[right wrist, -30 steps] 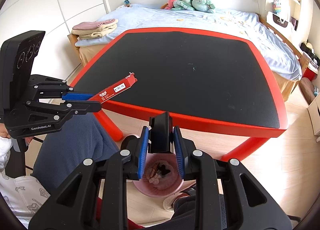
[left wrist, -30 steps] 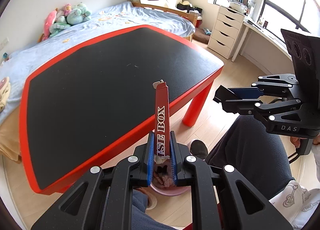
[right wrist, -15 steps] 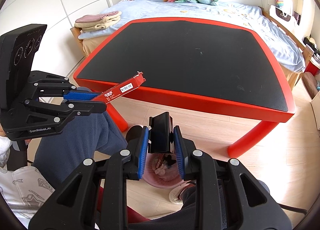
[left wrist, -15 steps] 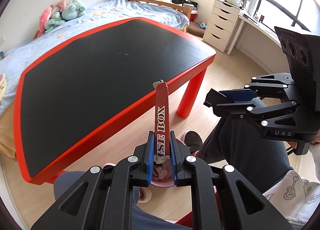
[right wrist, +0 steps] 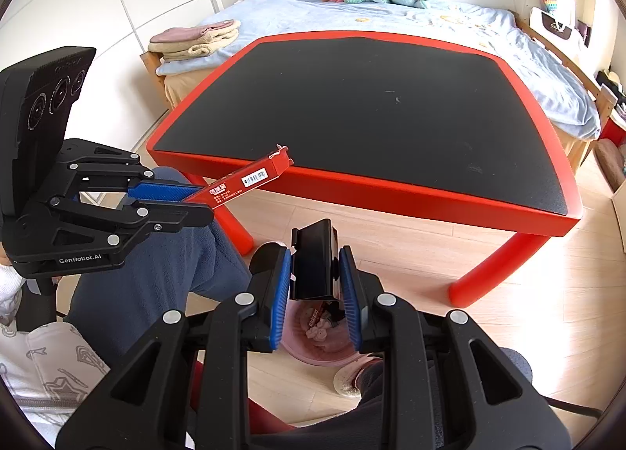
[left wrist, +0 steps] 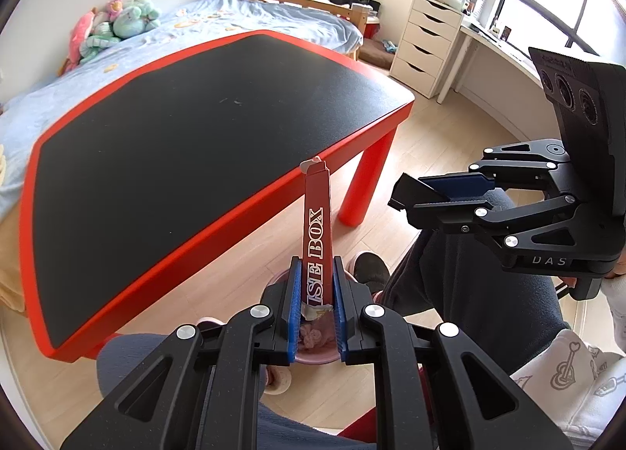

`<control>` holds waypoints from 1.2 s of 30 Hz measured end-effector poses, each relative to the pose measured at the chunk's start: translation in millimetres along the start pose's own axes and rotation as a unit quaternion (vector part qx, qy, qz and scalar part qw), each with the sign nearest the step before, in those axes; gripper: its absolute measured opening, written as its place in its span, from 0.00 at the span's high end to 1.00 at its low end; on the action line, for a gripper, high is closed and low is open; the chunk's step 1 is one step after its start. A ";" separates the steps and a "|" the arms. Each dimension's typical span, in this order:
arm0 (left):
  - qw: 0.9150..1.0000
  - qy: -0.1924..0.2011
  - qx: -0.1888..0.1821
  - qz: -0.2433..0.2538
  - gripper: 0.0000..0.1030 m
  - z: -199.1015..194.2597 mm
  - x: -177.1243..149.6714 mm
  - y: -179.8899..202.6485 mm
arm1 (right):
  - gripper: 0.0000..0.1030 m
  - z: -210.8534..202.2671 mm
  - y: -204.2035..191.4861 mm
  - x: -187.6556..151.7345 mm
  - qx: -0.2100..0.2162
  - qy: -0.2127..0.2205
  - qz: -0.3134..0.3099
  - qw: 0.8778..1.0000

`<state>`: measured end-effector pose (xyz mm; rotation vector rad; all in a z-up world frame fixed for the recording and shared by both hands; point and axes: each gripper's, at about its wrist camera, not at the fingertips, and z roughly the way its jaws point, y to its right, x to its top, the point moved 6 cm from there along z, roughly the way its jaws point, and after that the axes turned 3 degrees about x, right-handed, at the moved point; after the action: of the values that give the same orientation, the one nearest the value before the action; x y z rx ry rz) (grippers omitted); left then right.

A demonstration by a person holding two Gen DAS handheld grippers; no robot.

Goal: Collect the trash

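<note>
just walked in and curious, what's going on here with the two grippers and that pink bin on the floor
A seated person is collecting trash with a handheld gripper in each hand. The left gripper is clamped on a long flattened red cardboard box; the right gripper is clamped on a small black box-shaped piece. Both hang over a round pink bin on the wooden floor that already holds scraps. The red-edged black table looks cleared; neither piece is dropped yet.

Red box [left wrist: 317, 223], black box [right wrist: 316, 266], pink bin [right wrist: 313, 348], red-rimmed black table [right wrist: 391, 176].
</note>
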<state>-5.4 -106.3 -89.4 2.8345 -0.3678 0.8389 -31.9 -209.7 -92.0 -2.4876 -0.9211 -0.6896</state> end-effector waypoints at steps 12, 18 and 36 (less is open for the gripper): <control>0.999 0.010 0.011 -0.031 0.08 0.0 1.5 -11.4 | 0.08 4.5 12.8 -4.2 -0.012 -0.001 0.028 1.000; 0.999 0.013 0.017 -0.042 0.07 -1.7 1.7 -13.7 | 0.03 5.5 14.2 -3.2 -0.018 -0.003 0.028 0.999; 0.995 0.036 0.050 -0.073 0.07 -16.6 14.4 -39.2 | 0.03 -4.4 26.1 26.9 -0.030 0.013 0.041 0.999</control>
<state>8.7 -67.8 -71.0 2.8697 -0.1108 0.9509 2.4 -217.3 -78.2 -2.5474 -0.7950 -0.7304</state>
